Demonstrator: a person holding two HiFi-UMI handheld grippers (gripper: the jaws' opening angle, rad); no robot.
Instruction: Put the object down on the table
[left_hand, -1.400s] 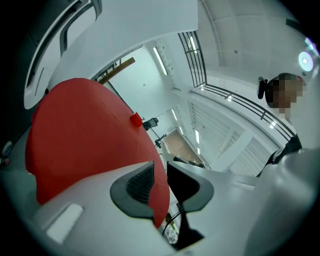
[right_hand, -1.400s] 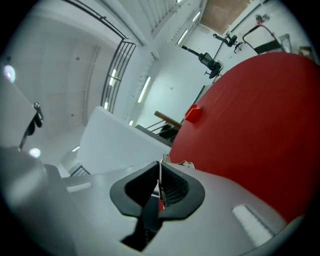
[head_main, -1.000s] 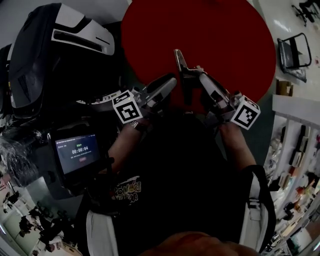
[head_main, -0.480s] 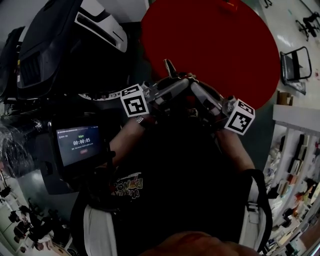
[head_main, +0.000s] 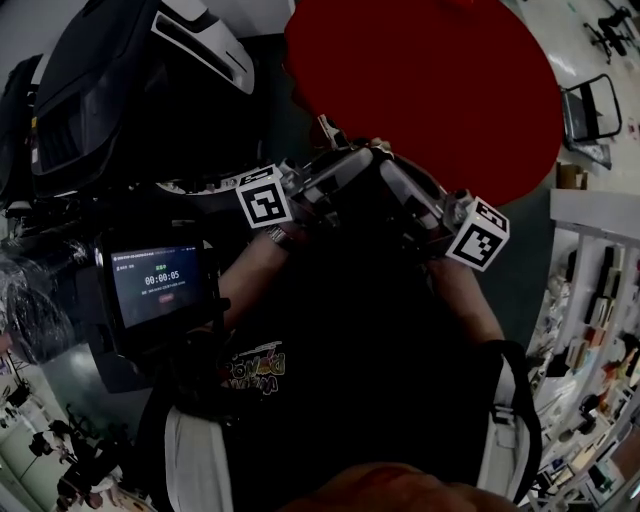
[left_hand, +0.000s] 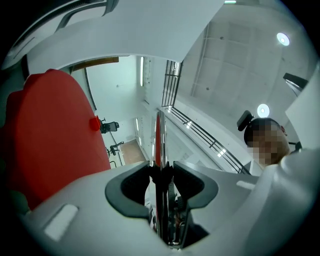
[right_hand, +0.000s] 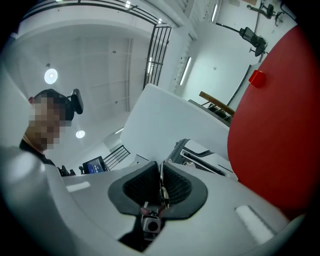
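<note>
- Head view looks down the person's dark shirt to both grippers held out in front, tips close together near the near edge of the round red table (head_main: 430, 80).
- Left gripper (left_hand: 161, 167) – in the left gripper view the jaws are clamped tight on a thin metal strip (left_hand: 159, 140). It's seen edge-on, shiny, and stands straight up out of the pads with a red reflection along it.
- So the task's thing is up in the air in the left gripper, not on the table. From the head view the strip pokes out past the gripper tips, by the left part of the table's near rim.
- Right gripper (right_hand: 161, 182) – its jaws have just been opening and now stand only a narrow slit apart. A thin metal edge shows in that slit, but the pads don't look like they're pressing on it.
- The two marker cubes sit on either side of the person's wrists in the head view: left cube (head_main: 265, 197), right cube (head_main: 477, 232).
- Both gripper views have the red table filling one side, with a small red knob at its edge.
- A small screen (head_main: 160, 285) showing a timer sits at the person's left, and above it there's a big black machine with white panels (head_main: 120, 90).
- Over on the right of the head view are shelves (head_main: 590, 300) with small stuff, too tiny to make out.
</note>
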